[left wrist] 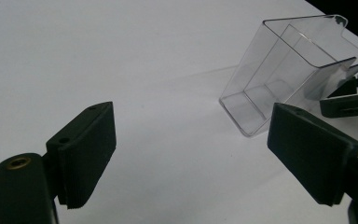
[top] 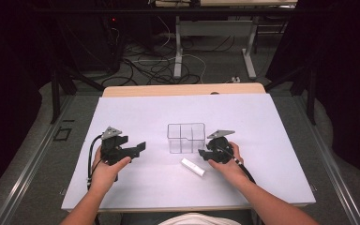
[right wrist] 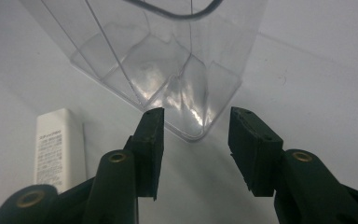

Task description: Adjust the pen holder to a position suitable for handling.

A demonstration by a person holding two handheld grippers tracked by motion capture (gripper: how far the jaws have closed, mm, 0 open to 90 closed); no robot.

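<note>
Clear plastic organiser box (top: pixel 186 137) with 3 upright compartments is standing at the middle of the white table sheet (top: pixel 145 117) in the high view, thin-walled and glossy. A small white rectangular tube-like pack (top: pixel 193 167) is lying flat on the sheet just in front of it, angled, near the right gripper (top: pixel 202 153). That gripper is sitting just beside the box's right front corner, probably lined up to take hold of a wall. The left gripper (top: pixel 140 147) is resting well apart on the left, pointing toward the box, likely waiting to steady it.

Through the left gripper view, the 2 black jaws are standing wide apart with nothing but bare matte sheet between them; their pads (left wrist: pixel 91 154) are looking ribbed and rubbery. The clear box (left wrist: pixel 289 74) is showing beyond them at the upper right, smooth and see-through, with the other gripper's dark tips (left wrist: pixel 349 105) just beside its far side.

From the right gripper view, the jaws are standing partly apart, not pressing on anything, with the box's rounded lower corner (right wrist: pixel 191 126) lying just ahead of the gap. Inner dividers and a shiny floor (right wrist: pixel 168 79) are catching the light. The white pack (right wrist: pixel 58 149), printed with fine grey text, is lying to the left of the left-hand jaw.
</note>
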